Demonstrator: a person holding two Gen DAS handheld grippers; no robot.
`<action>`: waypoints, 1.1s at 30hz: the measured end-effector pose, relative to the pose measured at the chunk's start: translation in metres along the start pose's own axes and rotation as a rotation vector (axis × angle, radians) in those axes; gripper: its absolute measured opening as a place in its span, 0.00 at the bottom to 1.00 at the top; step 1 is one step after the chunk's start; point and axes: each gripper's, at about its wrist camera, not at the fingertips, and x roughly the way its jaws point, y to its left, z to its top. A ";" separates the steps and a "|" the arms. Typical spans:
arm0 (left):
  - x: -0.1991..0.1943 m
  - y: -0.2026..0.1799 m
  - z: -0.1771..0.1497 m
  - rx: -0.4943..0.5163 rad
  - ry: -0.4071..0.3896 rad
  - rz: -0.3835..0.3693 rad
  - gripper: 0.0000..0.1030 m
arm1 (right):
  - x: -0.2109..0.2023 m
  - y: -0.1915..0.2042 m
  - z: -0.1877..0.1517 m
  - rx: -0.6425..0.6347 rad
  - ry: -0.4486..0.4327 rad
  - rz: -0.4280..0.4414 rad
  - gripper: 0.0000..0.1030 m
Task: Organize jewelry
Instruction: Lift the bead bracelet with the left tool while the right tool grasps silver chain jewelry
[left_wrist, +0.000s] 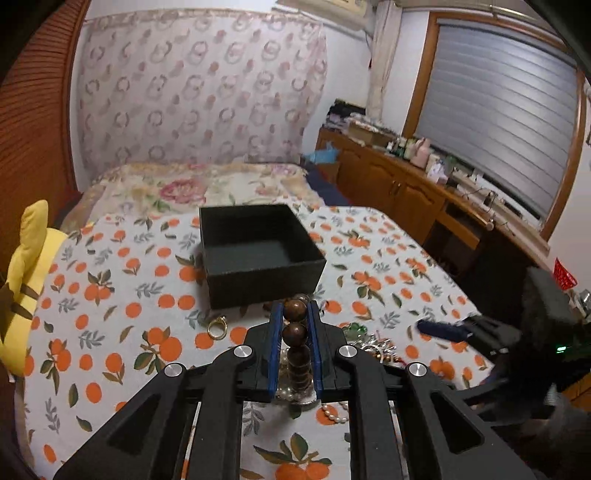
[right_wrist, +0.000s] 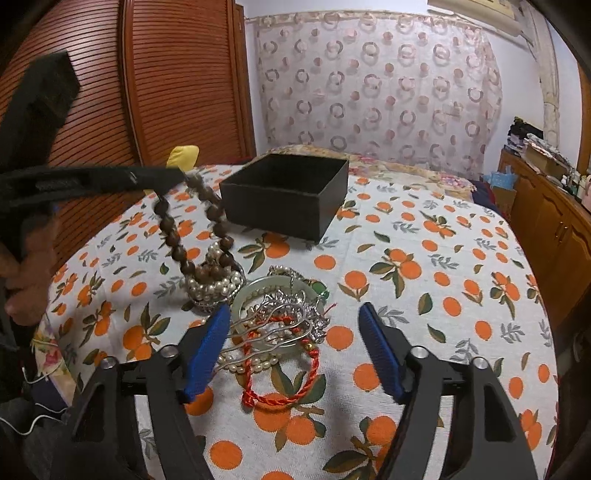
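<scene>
Left gripper (left_wrist: 295, 314) clamps a bead string (right_wrist: 177, 236) lifted above the counter (right_wrist: 443, 295). Right gripper (right_wrist: 295, 317), wide apart, hovers over the jewelry pile (right_wrist: 280, 321).

Left wrist view rides low behind its own tongs (left_wrist: 295, 314), facing the black box (left_wrist: 258, 254) close ahead, curtain wall beyond. Right wrist view sits over the jewelry pile (right_wrist: 280, 317), angled down, box (right_wrist: 284, 195) farther off. Both share box, orange-print tabletop (left_wrist: 110, 280) and curtain
</scene>
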 end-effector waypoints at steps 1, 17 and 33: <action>-0.004 -0.001 0.000 0.001 -0.011 0.004 0.12 | 0.003 0.000 0.000 0.000 0.006 0.007 0.70; -0.027 0.007 -0.019 -0.036 -0.048 0.002 0.12 | 0.014 0.005 -0.010 -0.002 0.078 0.079 0.65; -0.019 0.005 -0.029 -0.038 -0.035 -0.007 0.12 | 0.045 -0.010 0.006 0.082 0.154 0.051 0.73</action>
